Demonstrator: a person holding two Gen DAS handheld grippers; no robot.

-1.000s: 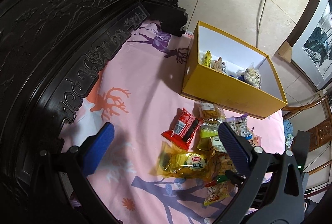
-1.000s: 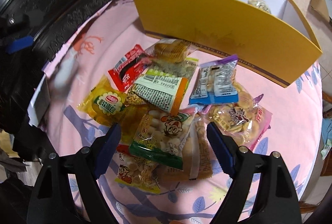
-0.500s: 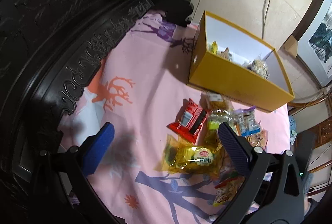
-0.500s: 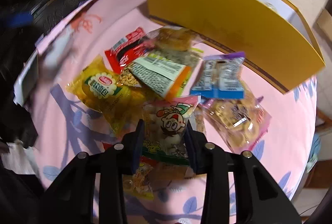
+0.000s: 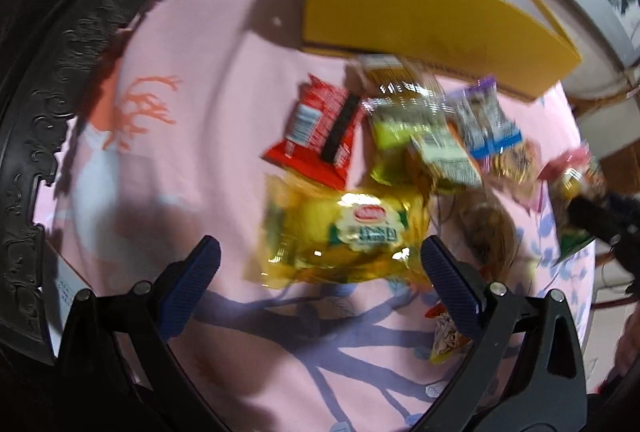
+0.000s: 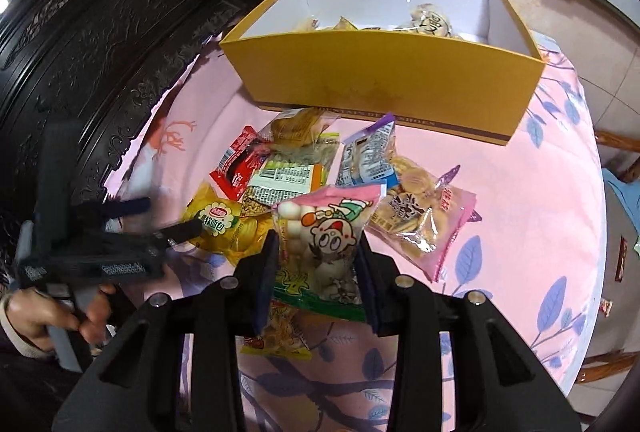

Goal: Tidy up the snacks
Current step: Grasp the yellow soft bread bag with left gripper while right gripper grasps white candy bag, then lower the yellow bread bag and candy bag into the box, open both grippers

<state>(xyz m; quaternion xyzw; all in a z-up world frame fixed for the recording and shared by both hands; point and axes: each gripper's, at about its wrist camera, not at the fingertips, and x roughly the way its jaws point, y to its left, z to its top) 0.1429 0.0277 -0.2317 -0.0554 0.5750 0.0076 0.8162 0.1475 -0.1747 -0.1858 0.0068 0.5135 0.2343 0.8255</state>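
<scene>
My right gripper [image 6: 318,256] is shut on a pink-topped snack packet with a cartoon face [image 6: 324,232] and holds it just above the snack pile. The left gripper [image 5: 320,272] is open and points steeply down, its blue fingers either side of the near edge of a yellow packet [image 5: 344,232]. In the right wrist view the left gripper [image 6: 160,218] is at the left, by that yellow packet [image 6: 220,224]. A yellow box [image 6: 384,84] with a white inside stands behind the pile and holds several snacks.
Loose on the pink cloth [image 6: 520,192] are a red packet [image 6: 240,164], a blue and purple packet [image 6: 368,156] and a pink biscuit packet [image 6: 424,216]. A dark carved wooden back [image 6: 100,32] rises on the left. A hand [image 6: 40,312] grips the left tool.
The right gripper closed on the cartoon packet and raised it a little. The left gripper sank toward the yellow packet, and the box now stands higher in its view.
</scene>
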